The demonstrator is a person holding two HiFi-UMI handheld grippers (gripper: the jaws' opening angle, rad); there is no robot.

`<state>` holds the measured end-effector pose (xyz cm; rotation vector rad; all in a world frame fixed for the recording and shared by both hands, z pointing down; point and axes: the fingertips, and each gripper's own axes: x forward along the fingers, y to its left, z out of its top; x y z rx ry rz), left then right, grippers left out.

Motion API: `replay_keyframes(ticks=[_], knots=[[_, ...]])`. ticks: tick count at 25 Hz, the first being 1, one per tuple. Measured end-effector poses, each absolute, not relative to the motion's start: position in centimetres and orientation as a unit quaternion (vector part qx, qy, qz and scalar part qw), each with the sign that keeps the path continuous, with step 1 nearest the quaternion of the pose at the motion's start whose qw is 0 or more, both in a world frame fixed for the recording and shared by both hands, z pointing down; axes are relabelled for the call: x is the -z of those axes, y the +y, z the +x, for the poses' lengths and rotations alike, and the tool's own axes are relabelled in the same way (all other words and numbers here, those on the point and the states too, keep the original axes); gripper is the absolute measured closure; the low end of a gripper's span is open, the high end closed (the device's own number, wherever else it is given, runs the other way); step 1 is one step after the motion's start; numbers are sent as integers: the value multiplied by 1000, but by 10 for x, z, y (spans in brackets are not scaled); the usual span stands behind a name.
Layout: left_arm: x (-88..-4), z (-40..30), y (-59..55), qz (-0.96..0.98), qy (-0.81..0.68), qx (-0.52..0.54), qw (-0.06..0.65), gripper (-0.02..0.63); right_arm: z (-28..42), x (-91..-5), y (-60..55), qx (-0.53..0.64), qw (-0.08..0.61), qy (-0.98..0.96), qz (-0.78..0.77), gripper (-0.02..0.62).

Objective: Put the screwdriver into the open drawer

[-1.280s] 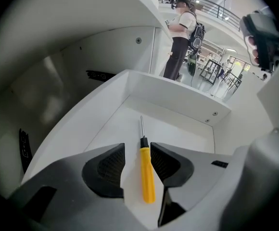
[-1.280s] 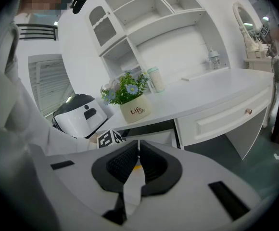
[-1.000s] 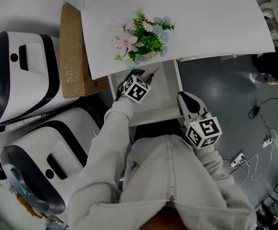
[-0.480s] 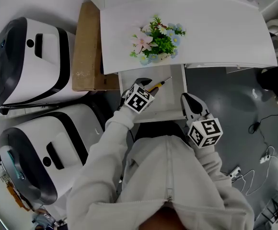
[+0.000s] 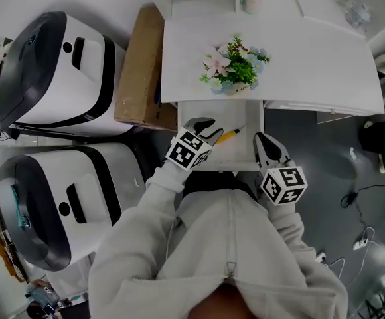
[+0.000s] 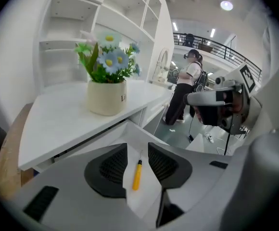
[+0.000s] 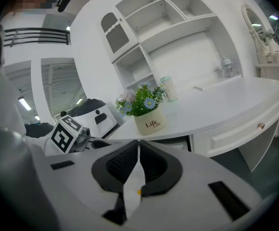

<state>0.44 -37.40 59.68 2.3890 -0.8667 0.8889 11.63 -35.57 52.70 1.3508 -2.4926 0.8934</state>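
Observation:
The screwdriver (image 5: 230, 136), with its yellow handle, lies loose on the floor of the open white drawer (image 5: 244, 153) under the desk. In the left gripper view the screwdriver (image 6: 137, 174) shows down between the jaws, on the drawer floor (image 6: 142, 199), touching neither pad. My left gripper (image 5: 206, 126) (image 6: 138, 150) hovers above the drawer's left part; its jaws are closing with nothing between the pads. At the drawer's front right corner sits my right gripper (image 5: 261, 139) (image 7: 138, 146), shut and empty.
A flower pot (image 5: 232, 68) (image 6: 106, 97) (image 7: 149, 121) stands on the white desk (image 5: 312, 72) above the drawer. A cardboard box (image 5: 139, 68) and two white-and-black machines (image 5: 53, 65) (image 5: 53, 205) stand at the left. Cables (image 5: 362, 244) lie on the floor. A person (image 6: 185, 90) stands far off.
My left gripper has lifted up and back from the screwdriver, which stays lying in the drawer. The right gripper has hardly moved.

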Motion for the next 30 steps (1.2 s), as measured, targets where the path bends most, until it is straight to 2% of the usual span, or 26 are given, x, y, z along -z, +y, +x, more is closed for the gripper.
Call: replay_keyframes(ticks=[14, 22, 30], knots=[[-494, -32, -374, 866, -432, -172, 182, 578, 107, -496, -369, -259, 83, -850, 451, 557], [-434, -59, -372, 863, -480, -50, 148, 591, 101, -471, -379, -221, 85, -861, 449, 557], [-431, -74, -364, 856, -498, -18, 137, 591, 109, -462, -386, -195, 105, -856, 468, 558]])
